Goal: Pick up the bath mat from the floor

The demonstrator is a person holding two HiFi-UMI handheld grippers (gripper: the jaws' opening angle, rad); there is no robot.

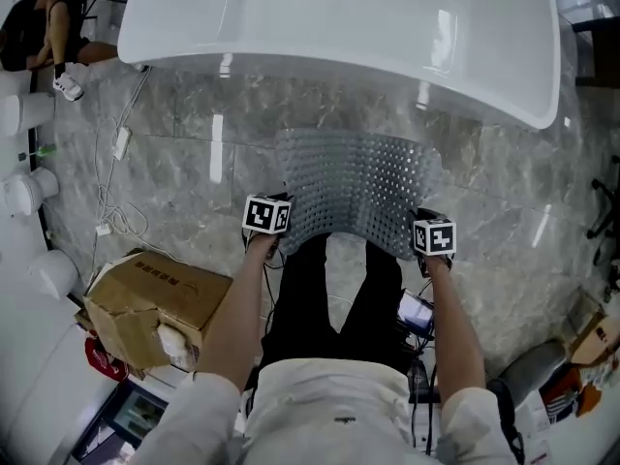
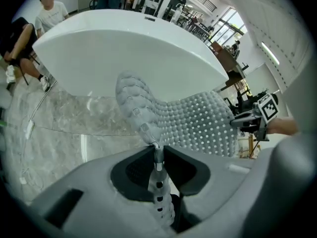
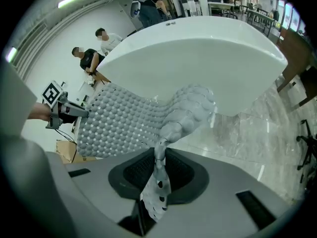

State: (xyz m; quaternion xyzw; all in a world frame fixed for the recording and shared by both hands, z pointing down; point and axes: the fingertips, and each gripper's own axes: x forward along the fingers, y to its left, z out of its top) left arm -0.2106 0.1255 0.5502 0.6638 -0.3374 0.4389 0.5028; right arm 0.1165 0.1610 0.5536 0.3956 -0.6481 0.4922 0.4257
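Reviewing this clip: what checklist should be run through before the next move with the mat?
1. Left gripper clamped on the mat edge: ok.
2. Right gripper clamped on the mat edge: ok.
3. Mat spread between the two grippers: ok.
4. Mat's far edge off the floor: cannot tell.
5. Mat clear of the tub: cannot tell.
6. Cable away from the mat: ok.

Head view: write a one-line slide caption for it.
Left hand-held gripper and right hand-held gripper each clamp a near corner of the grey bath mat beside the white bathtub.
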